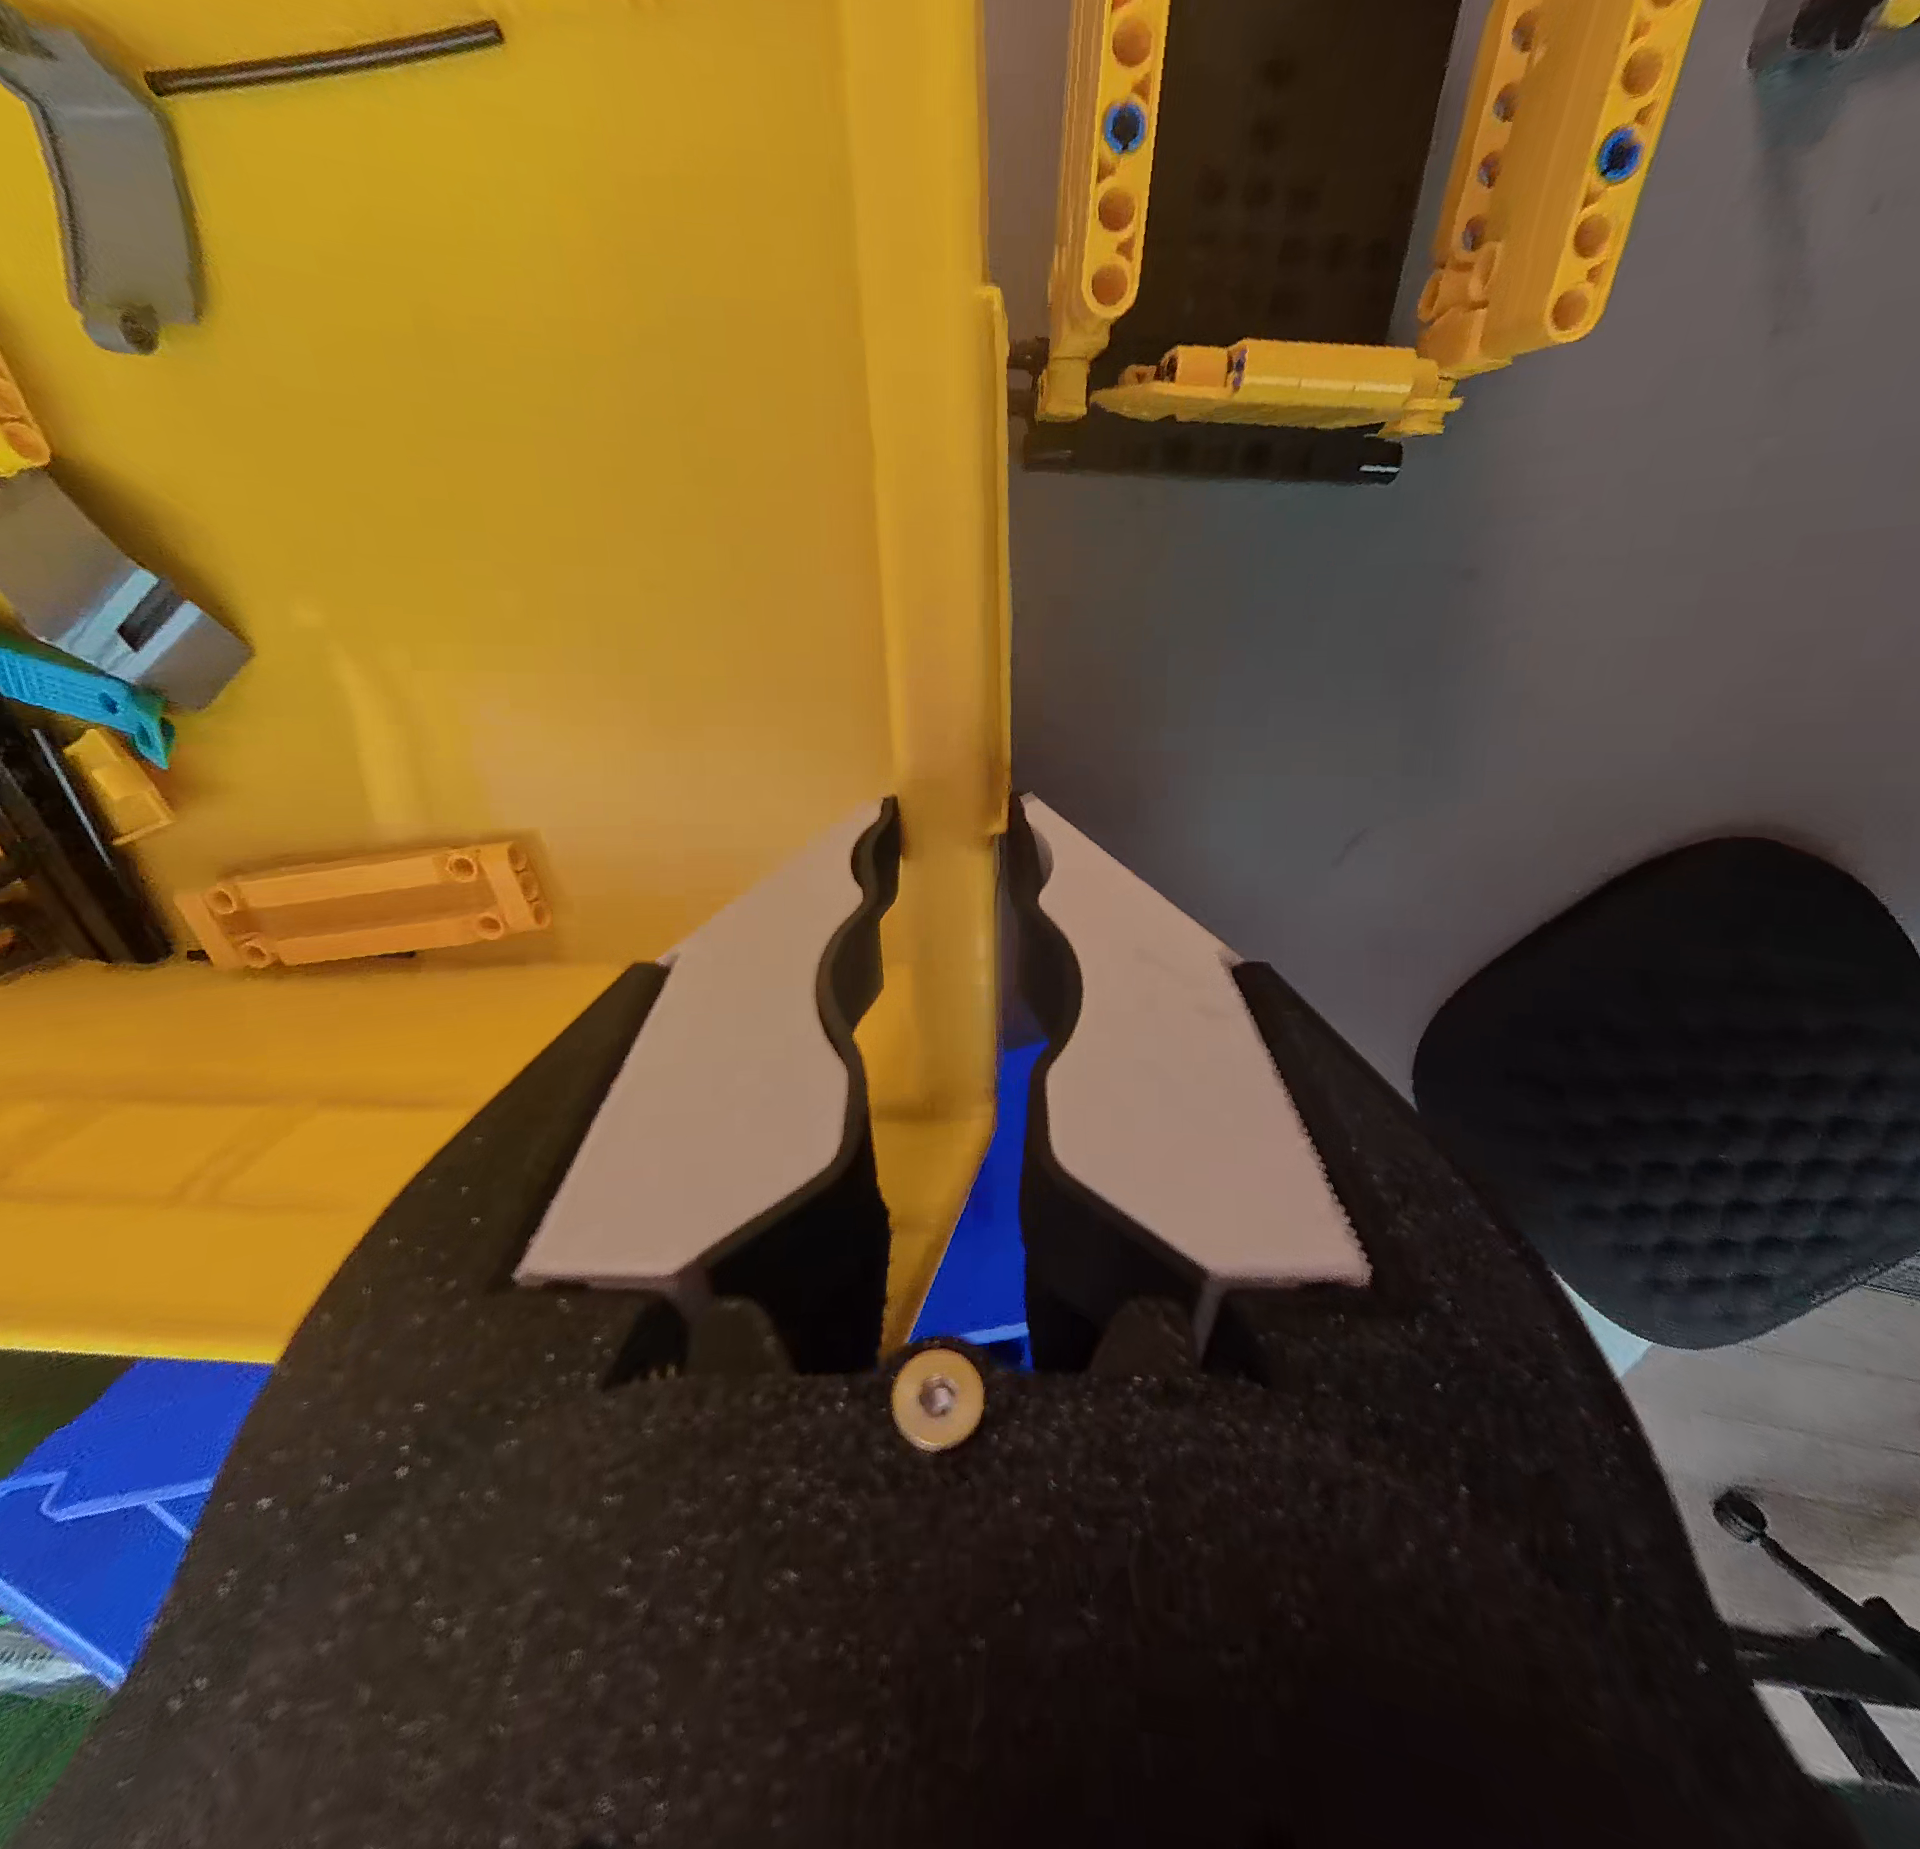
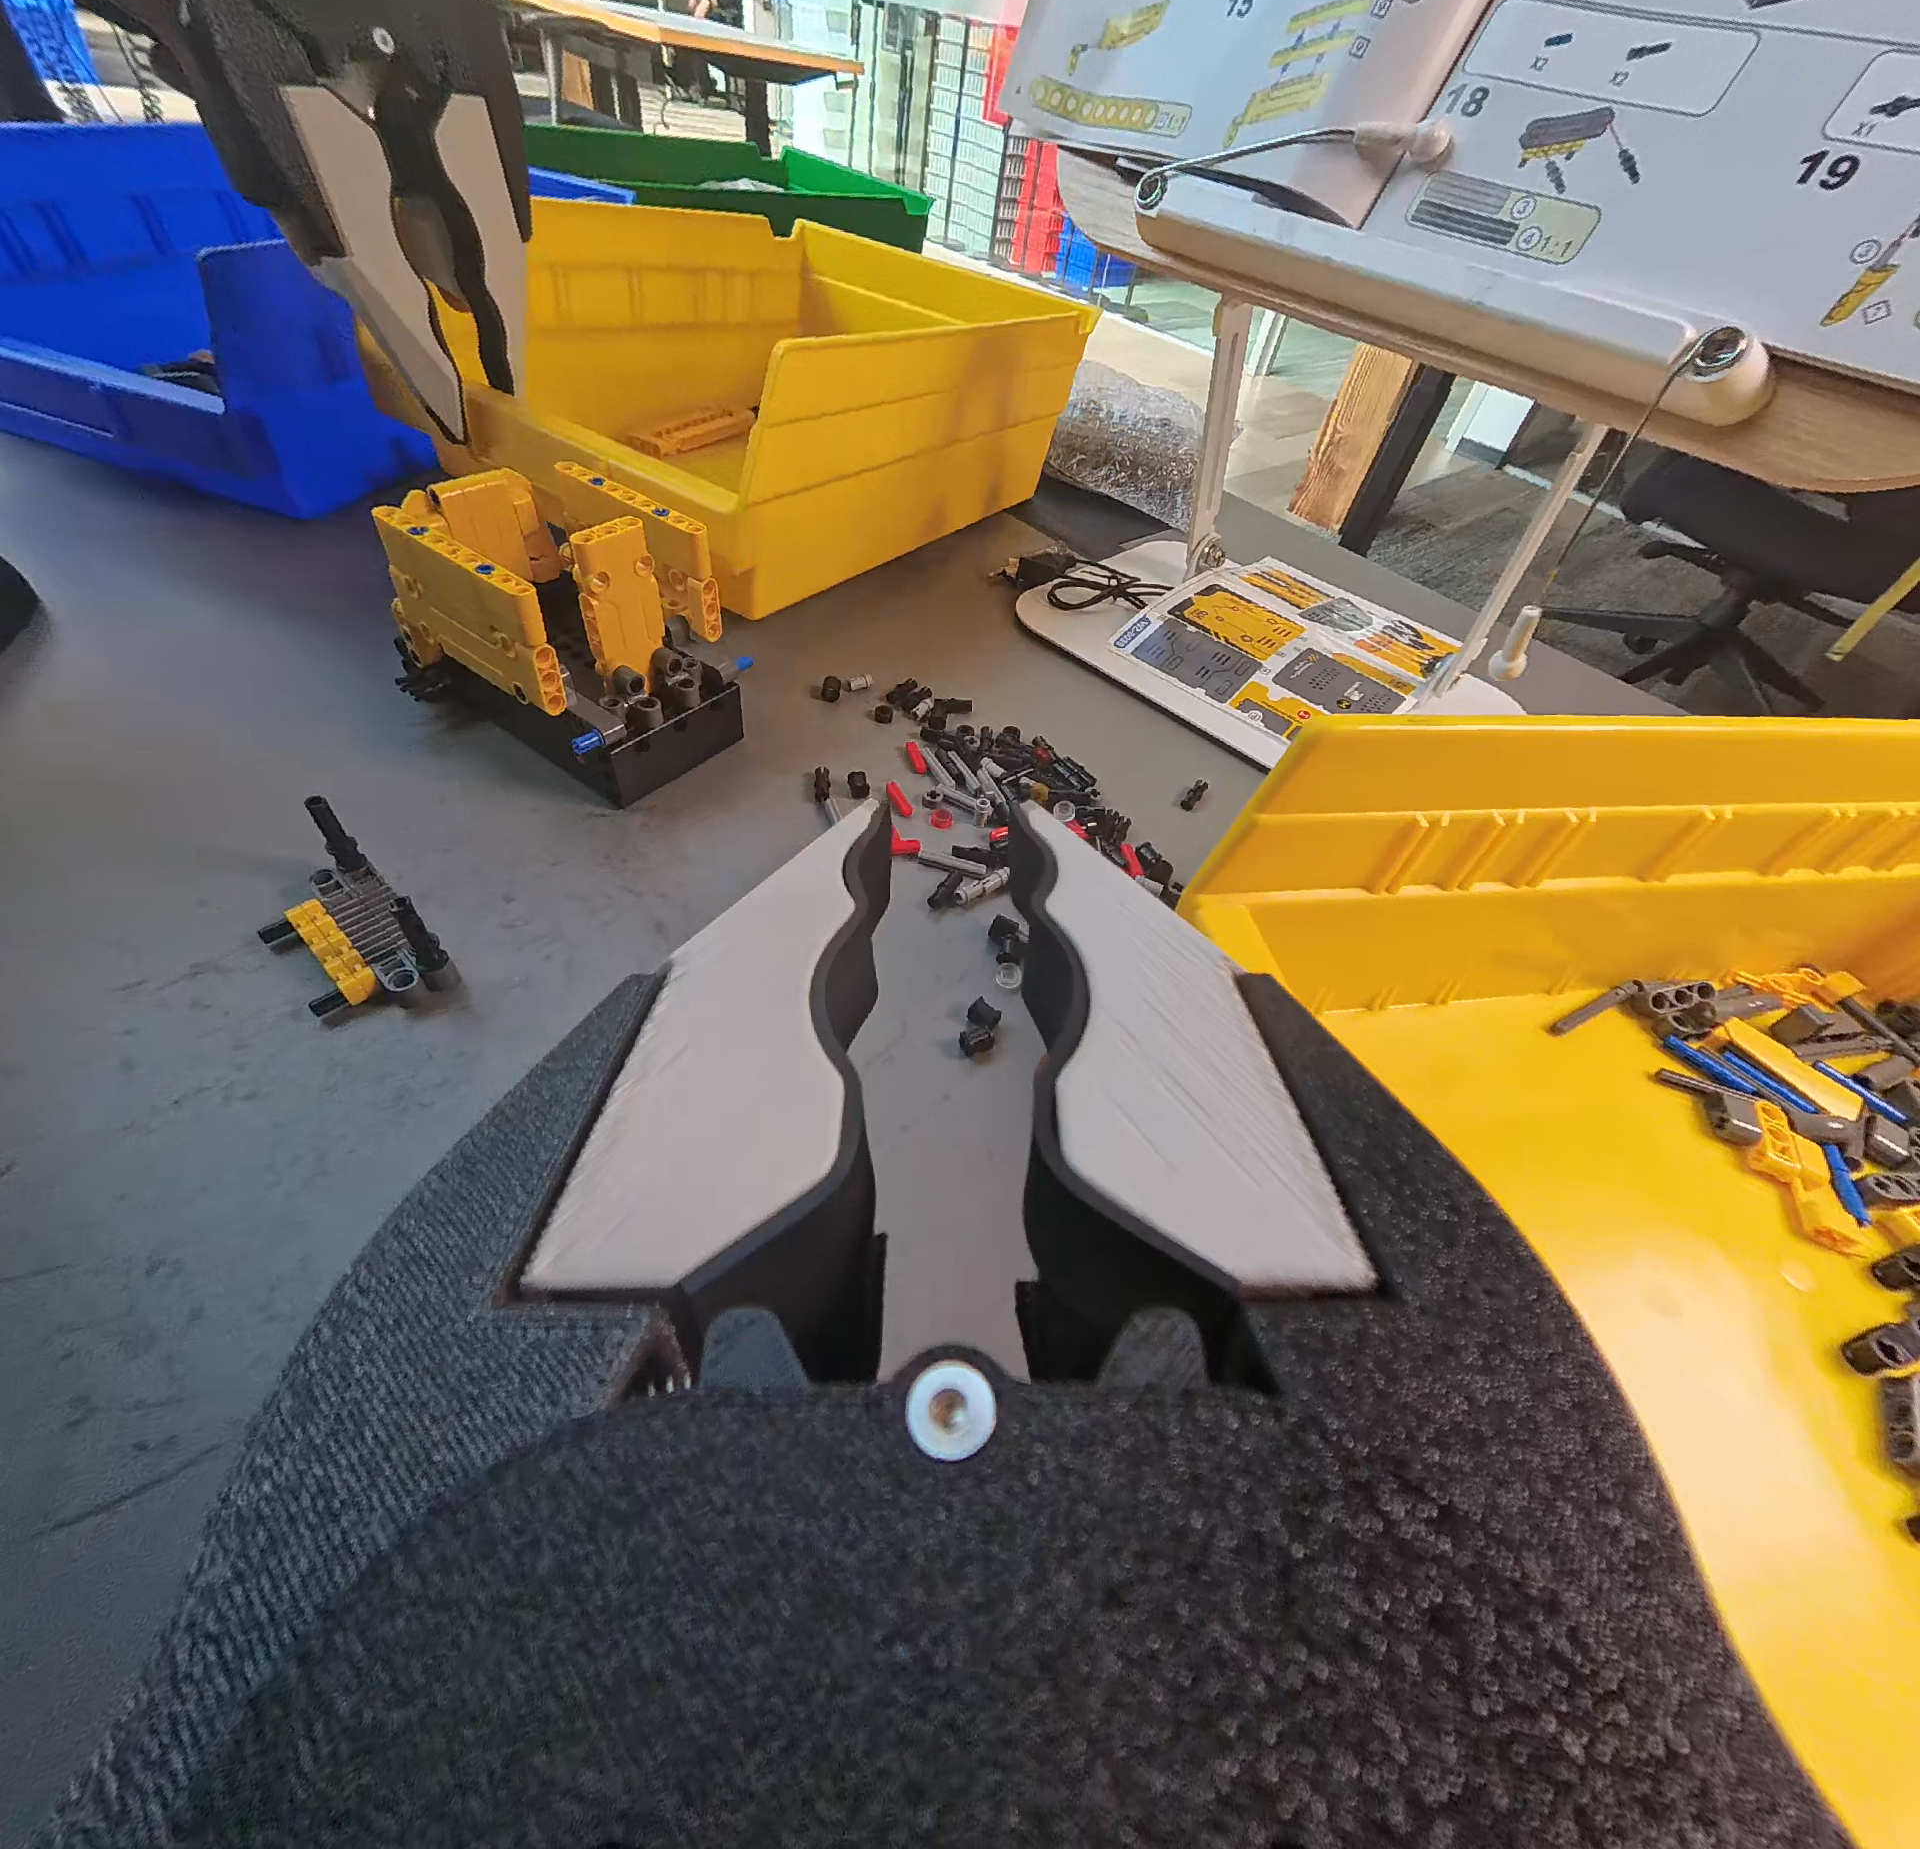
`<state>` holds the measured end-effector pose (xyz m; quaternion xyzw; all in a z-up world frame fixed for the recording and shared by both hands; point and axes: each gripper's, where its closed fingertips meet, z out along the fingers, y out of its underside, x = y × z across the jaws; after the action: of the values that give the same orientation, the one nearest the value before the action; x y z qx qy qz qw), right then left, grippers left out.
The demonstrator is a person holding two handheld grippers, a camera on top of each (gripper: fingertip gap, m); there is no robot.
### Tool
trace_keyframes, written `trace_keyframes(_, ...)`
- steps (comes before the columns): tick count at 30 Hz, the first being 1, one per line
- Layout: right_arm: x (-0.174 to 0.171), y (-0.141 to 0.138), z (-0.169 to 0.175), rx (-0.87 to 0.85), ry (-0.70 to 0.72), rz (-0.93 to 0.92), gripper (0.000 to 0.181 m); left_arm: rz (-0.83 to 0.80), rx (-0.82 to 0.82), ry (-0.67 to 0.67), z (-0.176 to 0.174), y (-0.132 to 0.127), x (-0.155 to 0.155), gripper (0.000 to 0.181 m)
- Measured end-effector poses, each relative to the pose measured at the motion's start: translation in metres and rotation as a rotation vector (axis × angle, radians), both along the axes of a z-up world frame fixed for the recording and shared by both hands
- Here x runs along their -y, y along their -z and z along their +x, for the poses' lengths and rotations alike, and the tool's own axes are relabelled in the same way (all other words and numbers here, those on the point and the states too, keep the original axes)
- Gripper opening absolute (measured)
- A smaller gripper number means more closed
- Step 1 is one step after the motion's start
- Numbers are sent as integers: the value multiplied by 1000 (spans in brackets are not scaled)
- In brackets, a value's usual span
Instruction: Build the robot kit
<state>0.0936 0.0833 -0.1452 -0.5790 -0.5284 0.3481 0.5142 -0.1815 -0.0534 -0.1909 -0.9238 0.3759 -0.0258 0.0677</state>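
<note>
L wrist view, L→R. Inside the open yellow plastic bin: a curved grey plastic piece, a thin black rod, a grey block, a teal beam and a flat pale-yellow panel w/ corner holes. All lie loose on the bin floor, apart from one another.

Your left claw sits astride the bin's side wall, one finger inside, one outside. Both tips look pressed to the wall, so I read it as clenched on the bin. A blue surface shows below the wall.

Right of the wall, on the grey bench: a yellow-and-black brick assembly, partly built, w/ holed yellow beams on a black base. It stands just beside the bin and nothing grips it. A black mesh chair seat is at far right.

R wrist view, L→R: a blue plastic bin, then a small yellow-grey sub-assembly lying alone on the bench. A scatter of small black, grey and red pins lies unsorted.

Your right claw hangs over that scatter, fingers parted, empty, touching nothing I can see.

Above right is a printed instruction sheet on a white stand. Lower right, a second yellow bin holds mixed grey, blue and yellow parts.
</note>
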Motion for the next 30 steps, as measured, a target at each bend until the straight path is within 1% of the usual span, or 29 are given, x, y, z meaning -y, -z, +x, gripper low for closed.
trace_keyframes(4, 0, 1, -1, 4, 0, -4, 21, -3, -56, -40, -13, 16, -6, 19)
trace_keyframes(6, 0, 2, -1, 6, 2, -4, 21, -4, -47, -48, -12, 21, -8, 19)
trace_keyframes(9, 0, 3, -1, 5, 0, -6, 21, 27, -8, -62, -7, 21, -15, 19)
trace_keyframes(11, 0, 3, -1, -2, -2, -19, 21, 82, 19, -58, -6, 15, -18, 19)
trace_keyframes(12, 0, 3, -1, -5, -2, -25, 21, 135, 44, -75, -6, 6, -20, 21)
trace_keyframes(13, 0, 4, -1, -7, -1, -29, 21, 211, 75, -103, -9, -8, -24, 18)
trace_keyframes(15, -1, 5, 0, -9, 6, -35, 22, 394, 137, -191, -23, -46, -27, 17)
trace_keyframes(16, -2, 6, 0, -8, 9, -38, 22, 474, 168, -243, -33, -67, -24, 17)
trace_keyframes(18, -3, 6, 0, -11, 14, -43, 22, 589, 203, -329, -56, -100, -5, 22)
trace_keyframes(20, -4, 5, 0, -21, 20, -42, 21, 615, 185, -391, -78, -113, 27, 30)
trace_keyframes(22, -6, 1, 0, -42, 28, -40, 22, 567, 154, -429, -92, -108, 66, 41)
trace_keyframes(24, -7, -6, 2, -77, 33, -38, 22, 474, 123, -446, -97, -90, 105, 44)
trace_keyframes(27, -8, -20, 6, -132, 34, -14, 27, 285, 134, -450, -82, -49, 157, 47)
trace_keyframes(29, -6, -25, 7, -141, 15, -6, 33, 183, 103, -440, -74, -21, 182, 47)
trace_keyframes(30, -7, -26, 8, -140, 15, -4, 35, 150, 82, -433, -72, -9, 189, 48)
